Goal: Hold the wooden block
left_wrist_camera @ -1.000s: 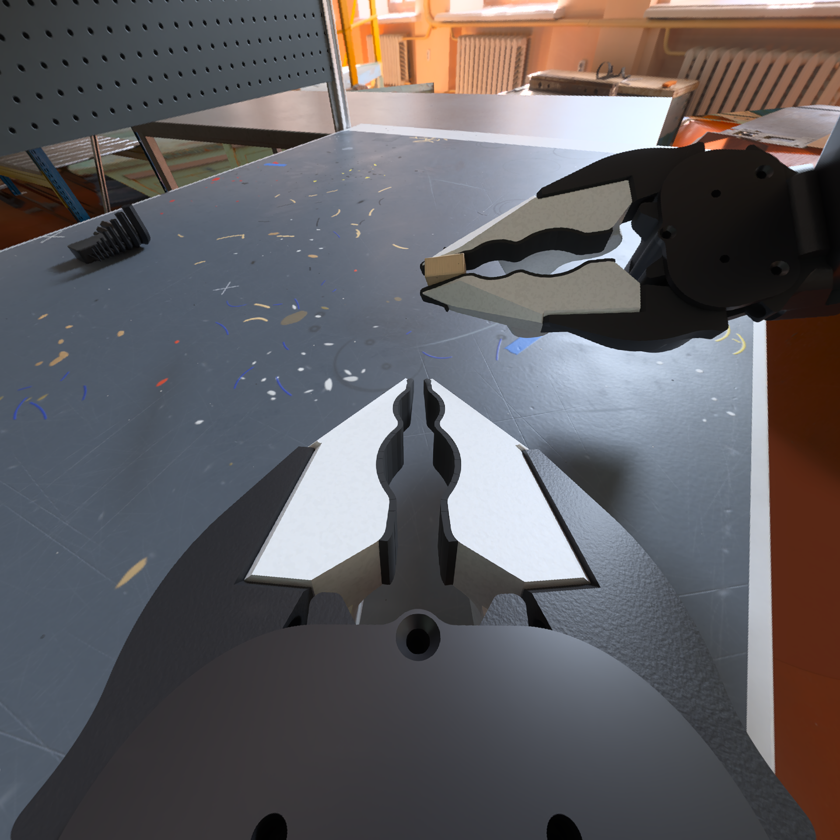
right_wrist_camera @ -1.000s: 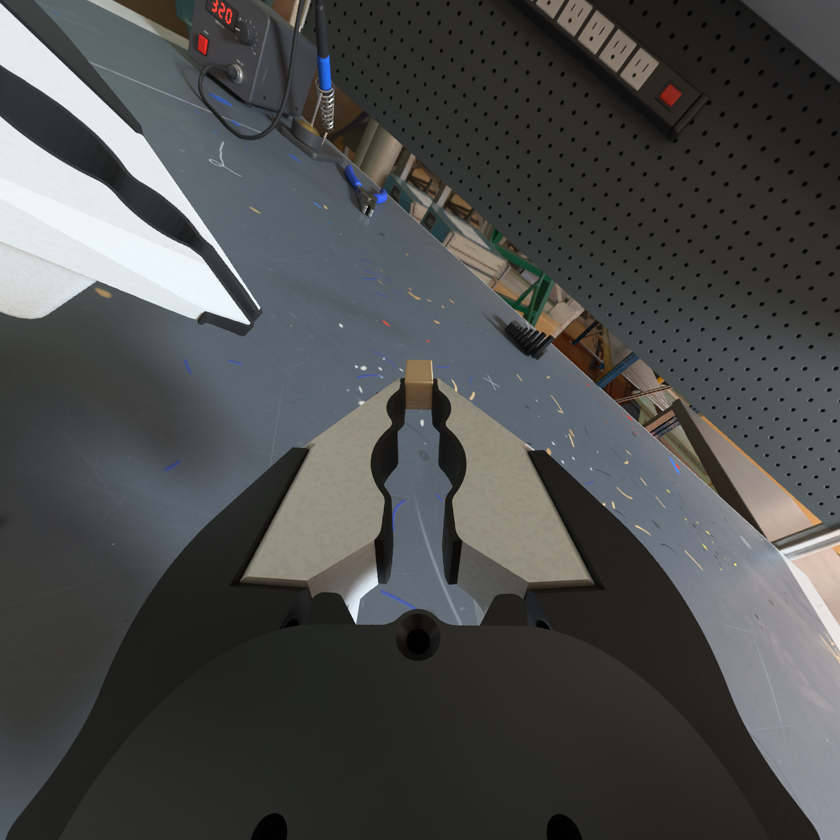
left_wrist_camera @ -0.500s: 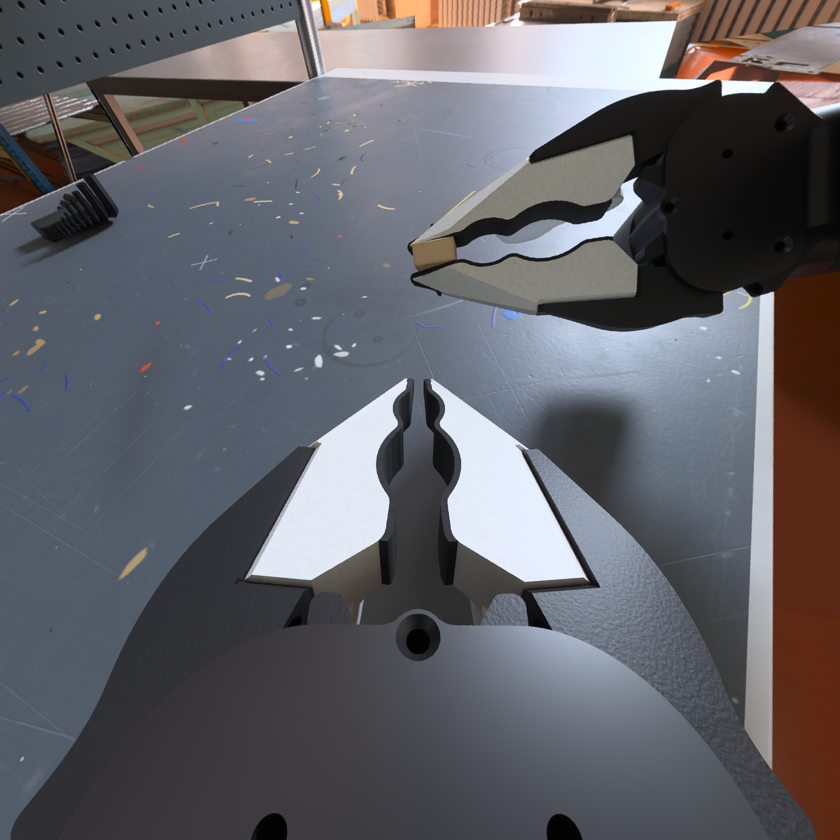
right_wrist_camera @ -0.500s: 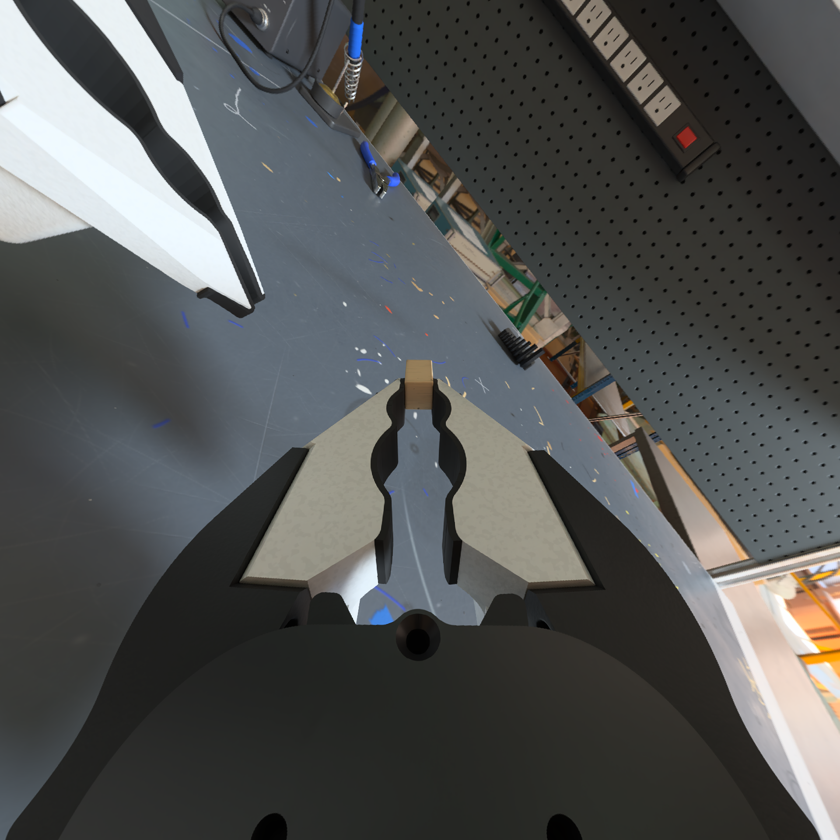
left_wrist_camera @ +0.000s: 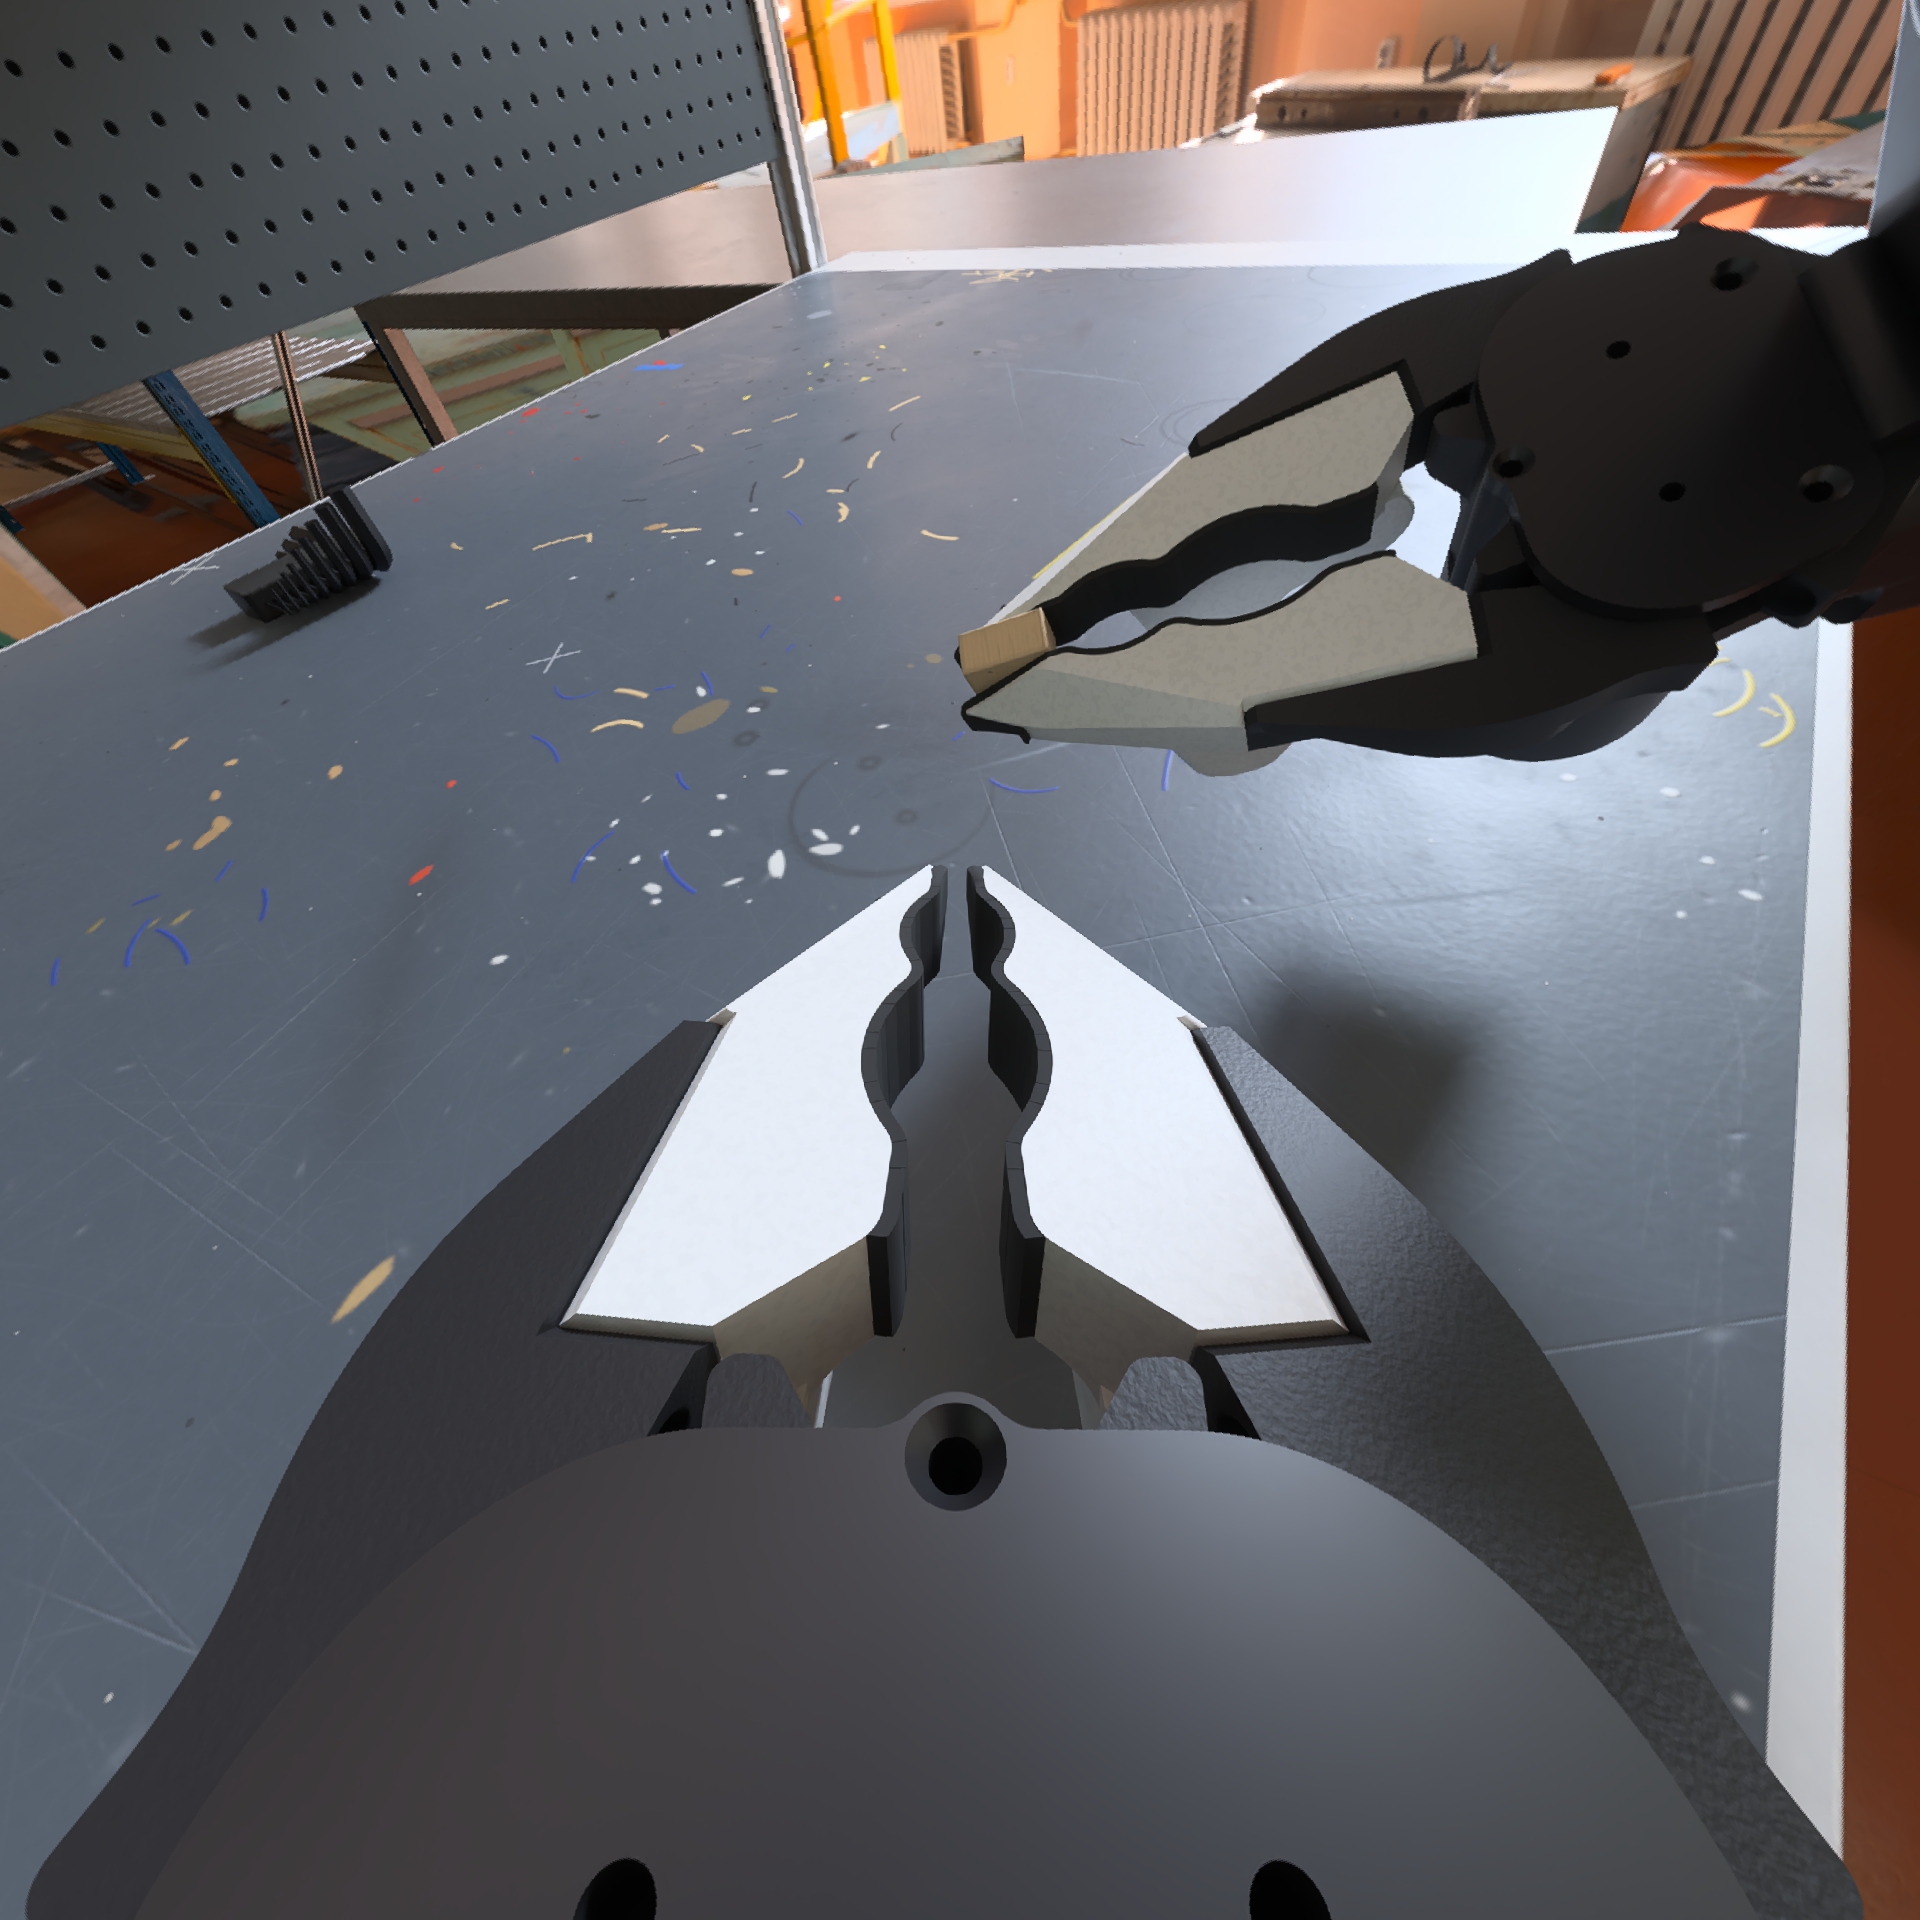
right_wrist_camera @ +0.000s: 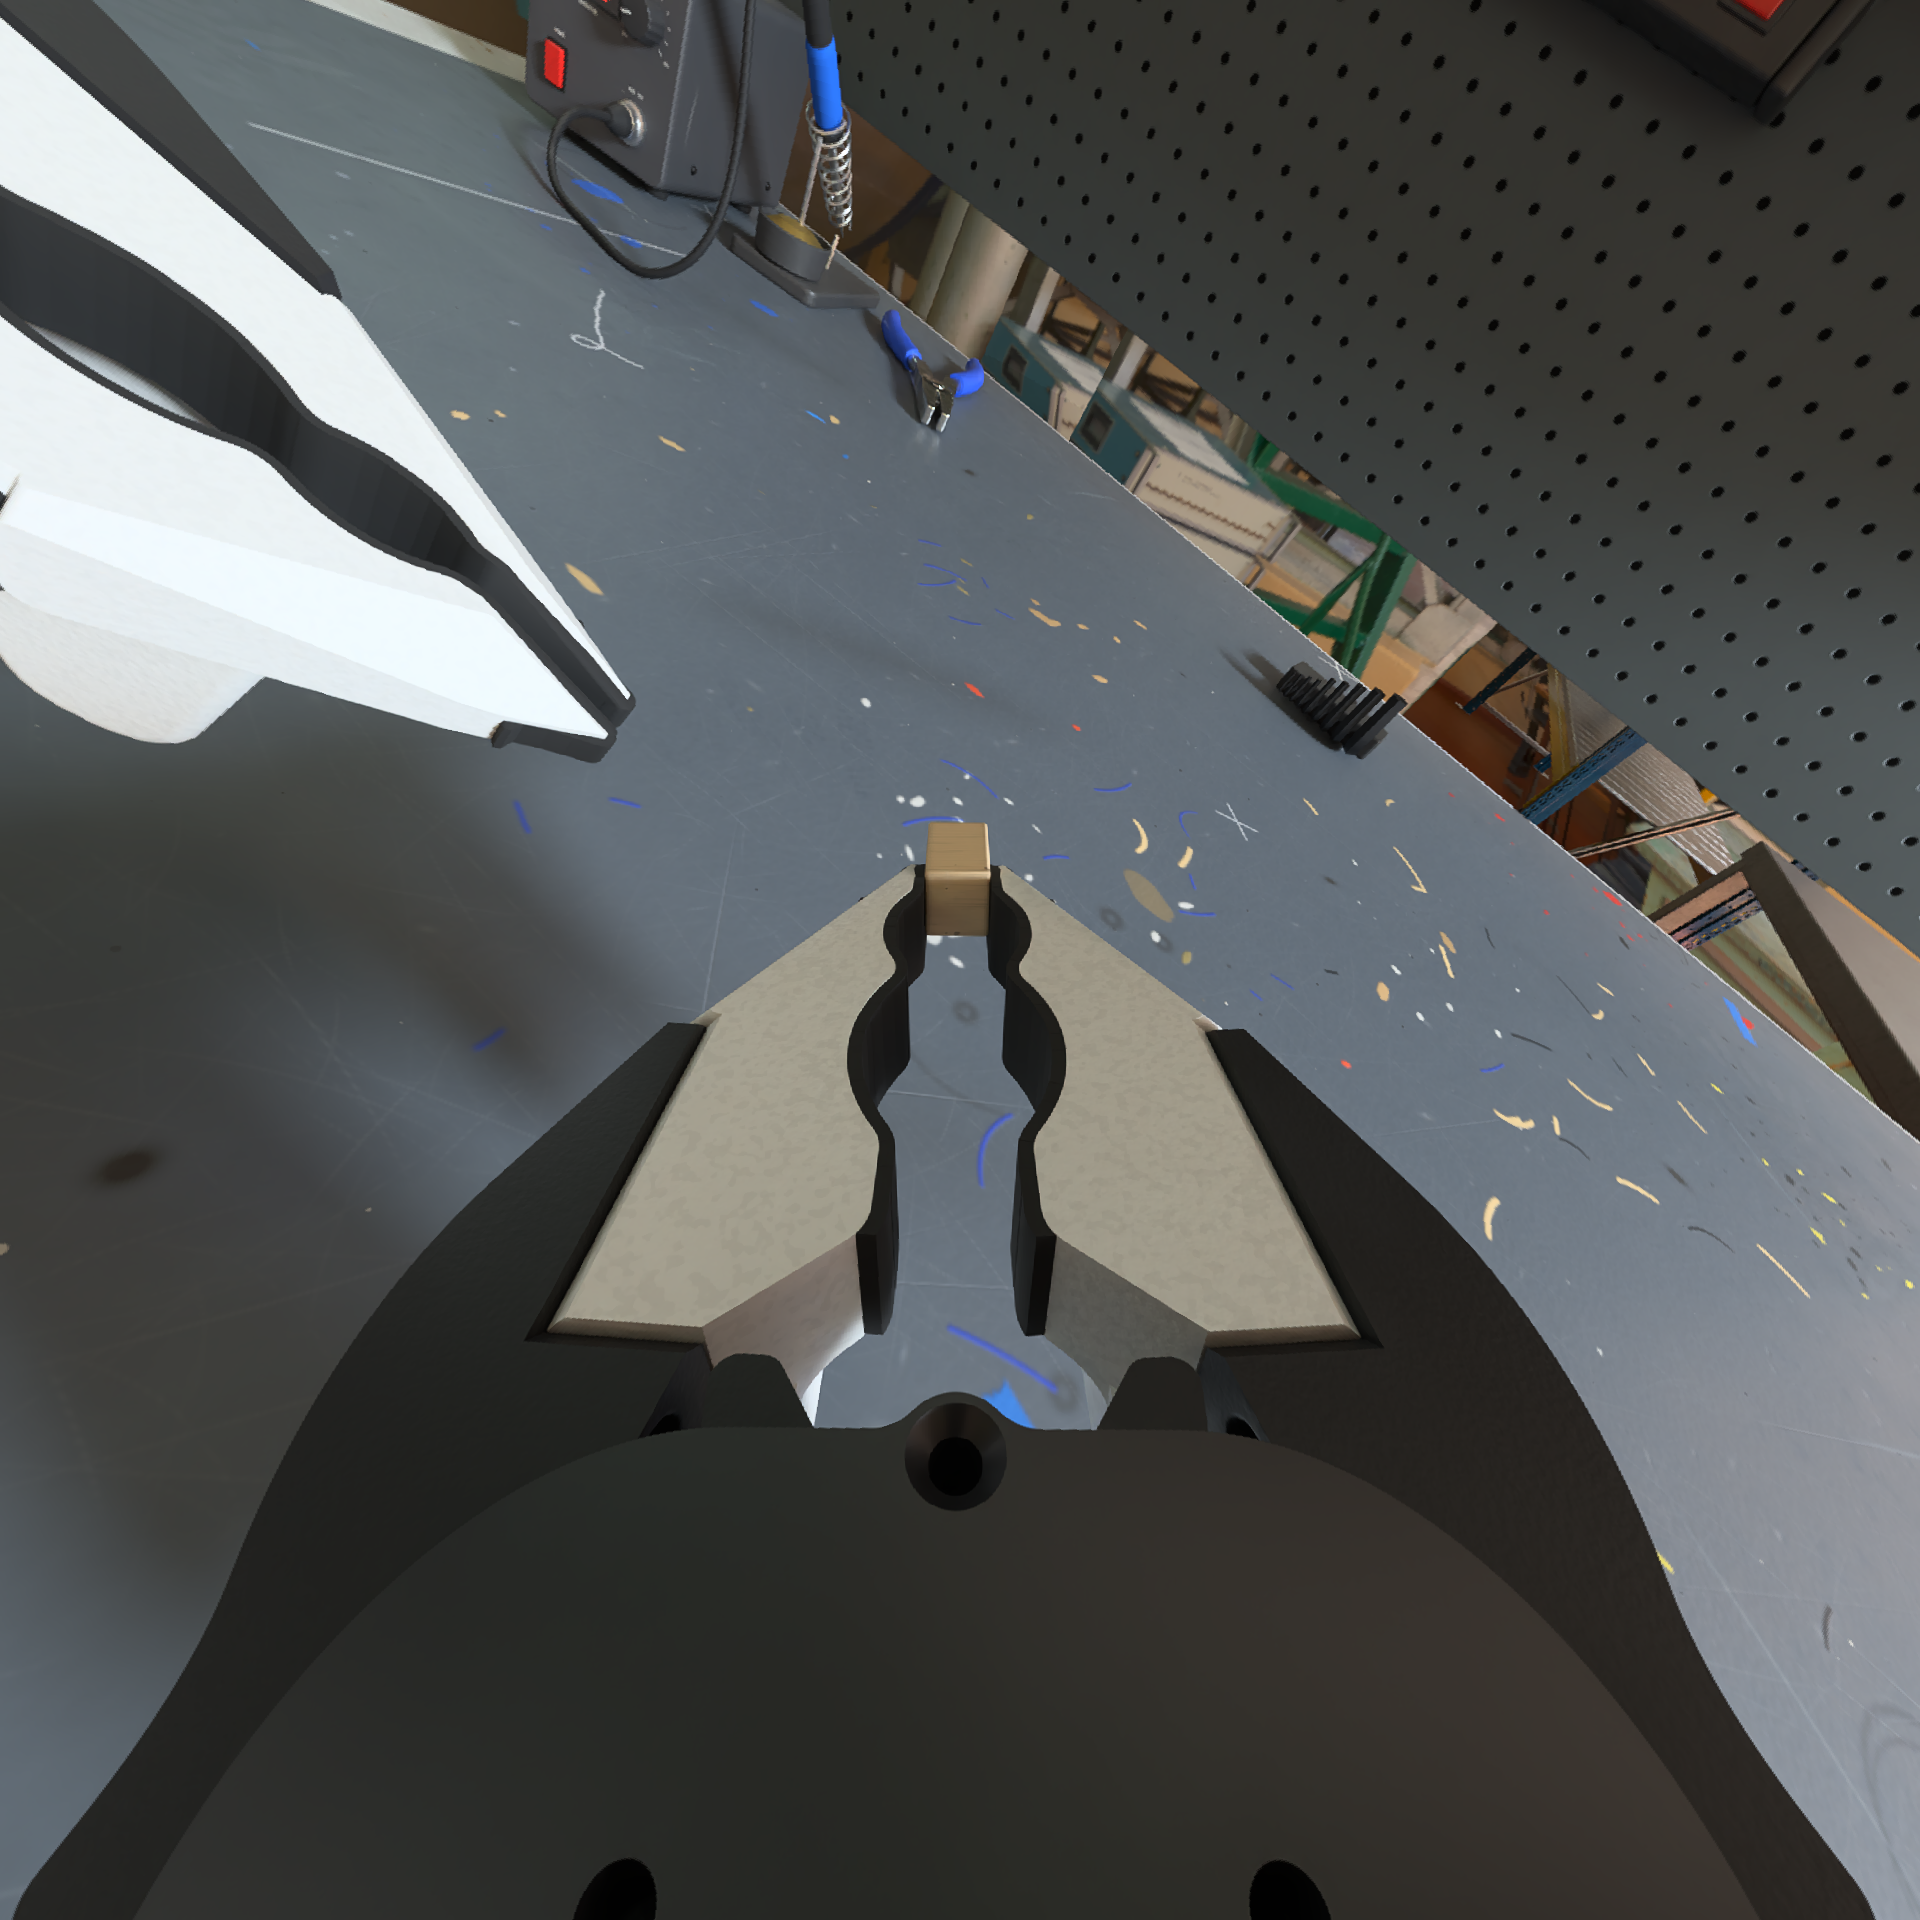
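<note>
One small, pale-tan wooden block [right_wrist_camera: 956, 876], plain-faced with square edges, sat pinched at the very tips of the right gripper [right_wrist_camera: 957, 883], its far end poking out past the jaws and clear of the grey workbench [right_wrist_camera: 727, 582]. The left gripper [left_wrist_camera: 956, 883], jaws nearly together on nothing, hung off to one side. Beyond the jaws lay one black stepped holder [right_wrist_camera: 1338, 707], one blue-handled cutter [right_wrist_camera: 932, 376] and one soldering station [right_wrist_camera: 665, 94], its markings unreadable.
</note>
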